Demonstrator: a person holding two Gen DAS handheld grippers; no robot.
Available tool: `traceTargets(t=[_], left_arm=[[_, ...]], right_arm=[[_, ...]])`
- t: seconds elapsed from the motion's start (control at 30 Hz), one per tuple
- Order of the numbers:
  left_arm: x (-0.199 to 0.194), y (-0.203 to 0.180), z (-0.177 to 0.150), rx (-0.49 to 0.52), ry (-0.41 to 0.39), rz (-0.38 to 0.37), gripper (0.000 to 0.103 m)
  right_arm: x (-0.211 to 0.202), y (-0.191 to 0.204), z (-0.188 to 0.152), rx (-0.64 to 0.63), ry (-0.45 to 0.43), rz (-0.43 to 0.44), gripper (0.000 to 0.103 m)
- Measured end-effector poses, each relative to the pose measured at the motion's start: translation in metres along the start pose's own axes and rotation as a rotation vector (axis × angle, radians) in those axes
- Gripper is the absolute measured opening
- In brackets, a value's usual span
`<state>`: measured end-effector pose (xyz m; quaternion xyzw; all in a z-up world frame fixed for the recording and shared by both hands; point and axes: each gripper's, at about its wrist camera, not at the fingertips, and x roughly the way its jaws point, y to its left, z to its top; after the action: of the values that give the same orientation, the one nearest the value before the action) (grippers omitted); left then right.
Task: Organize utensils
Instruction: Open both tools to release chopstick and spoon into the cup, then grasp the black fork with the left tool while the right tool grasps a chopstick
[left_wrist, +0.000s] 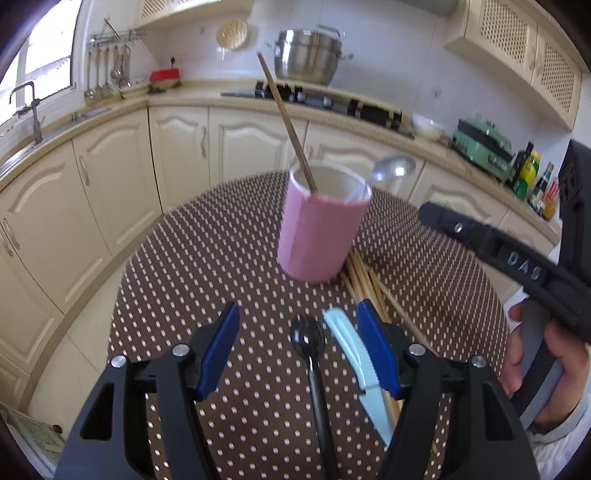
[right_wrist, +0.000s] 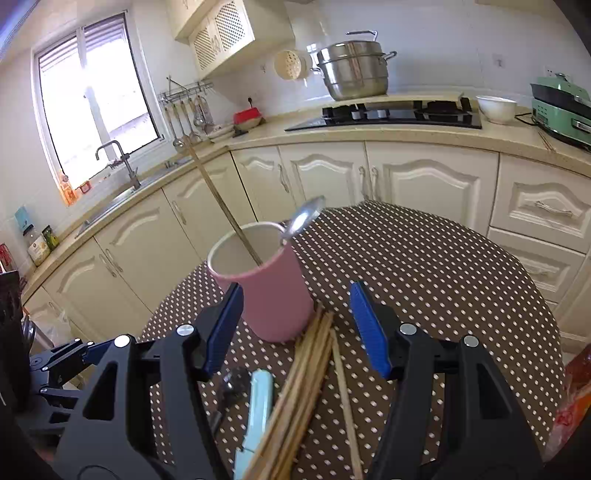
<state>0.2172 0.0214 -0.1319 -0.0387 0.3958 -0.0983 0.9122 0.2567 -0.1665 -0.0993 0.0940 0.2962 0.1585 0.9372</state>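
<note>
A pink cup stands on the dotted brown table. It holds one wooden chopstick and a silver spoon. On the cloth near me lie a black spoon, a light-blue knife and a bundle of chopsticks. My left gripper is open above the black spoon and the knife; its pads touch neither. My right gripper is open just in front of the pink cup, over the chopstick bundle, with nothing gripped.
Cream kitchen cabinets curve behind the table. The counter carries a hob, a steel pot, a white bowl and a green appliance. A sink sits under the window. A hand holds the right gripper.
</note>
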Motion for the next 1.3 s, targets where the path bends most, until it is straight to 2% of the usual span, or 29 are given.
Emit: traceTargets(t=[0.37,0.47,0.57,0.7,0.77,0.83,1.1,1.3], left_arm=[[0.043,-0.008,-0.027,0.017,0.215,0.009,0.064],[0.054,-0.011,-0.031,0.013,0.264,0.003,0.050],[0.068,-0.013,-0.036,0.006,0.304,0.004,0.042],[0.075,-0.019,-0.035,0.036,0.288,0.045,0.038],[0.078,-0.022,-0.033,0.051,0.286,0.081,0.022],[0.081,-0.020,-0.031,0.035,0.276,0.093,0.013],[0.075,0.001,-0.033,-0.073,0.246,0.024,0.011],[0.061,0.009,-0.036,-0.092,0.226,0.011,0.011]], right_arm=[[-0.006,-0.033,-0.024,-0.008,0.145,-0.049,0.062],[-0.005,-0.039,-0.030,-0.010,0.193,-0.055,0.062],[-0.001,-0.042,-0.035,-0.020,0.245,-0.062,0.062],[0.009,-0.043,-0.041,-0.046,0.323,-0.073,0.062],[0.014,-0.044,-0.043,-0.061,0.359,-0.078,0.062],[0.022,-0.045,-0.047,-0.074,0.409,-0.080,0.062],[0.050,-0.037,-0.049,-0.128,0.531,-0.093,0.062],[0.067,-0.023,-0.044,-0.180,0.584,-0.120,0.060]])
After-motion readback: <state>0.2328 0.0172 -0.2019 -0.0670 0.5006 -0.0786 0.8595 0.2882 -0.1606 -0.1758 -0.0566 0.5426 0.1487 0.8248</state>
